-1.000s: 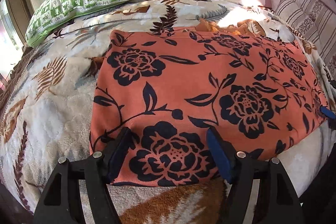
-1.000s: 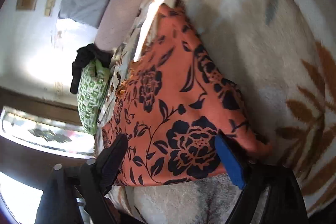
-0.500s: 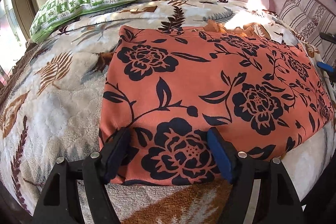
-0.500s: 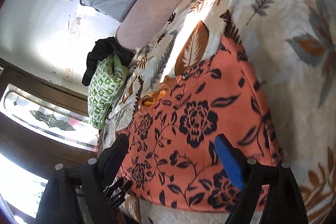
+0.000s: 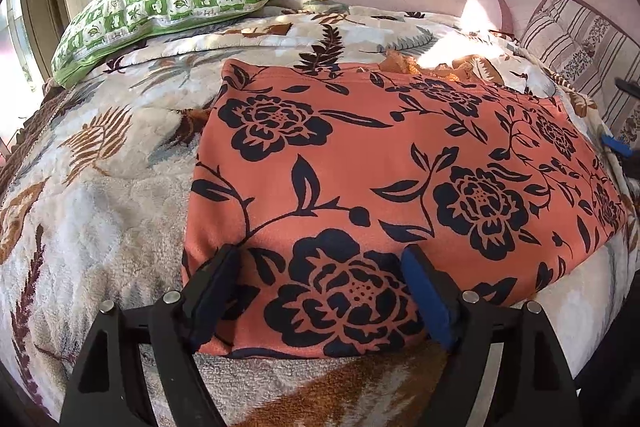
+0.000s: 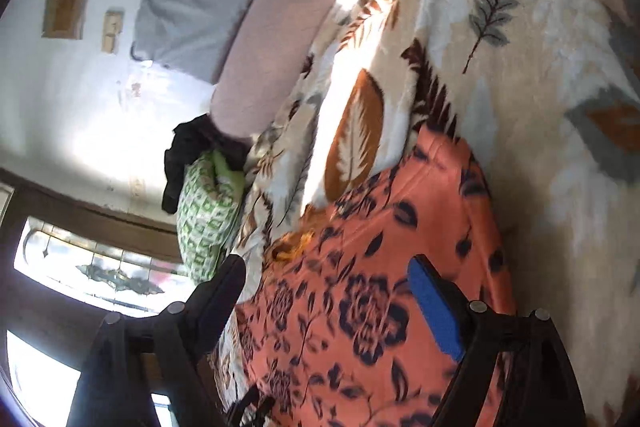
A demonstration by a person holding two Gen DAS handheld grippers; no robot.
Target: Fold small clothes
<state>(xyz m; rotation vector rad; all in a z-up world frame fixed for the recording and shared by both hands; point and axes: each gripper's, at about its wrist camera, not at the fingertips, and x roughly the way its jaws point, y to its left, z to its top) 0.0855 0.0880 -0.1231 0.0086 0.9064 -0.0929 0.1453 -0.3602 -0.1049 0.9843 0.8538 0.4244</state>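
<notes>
Orange floral garment (image 5: 400, 163), soft knit, lying flat and rectangular on the fleecy leaf-print bed blanket (image 5: 100, 195). Left hand-held gripper (image 5: 320, 291) just opened wider, spread over the garment's near hem, pinching nothing. Only from the right hand-held gripper (image 6: 324, 303), likewise spread and tilted: stained-glass window (image 6: 100, 275).

Right claw (image 6: 324, 291) open, pads apart above the orange floral cloth (image 6: 372, 291), gripping nothing. Cloth lies flat on the leaf-patterned blanket (image 6: 520, 47). Green checked pillow (image 6: 204, 215) beyond, black garment (image 6: 192, 155) on it.
</notes>
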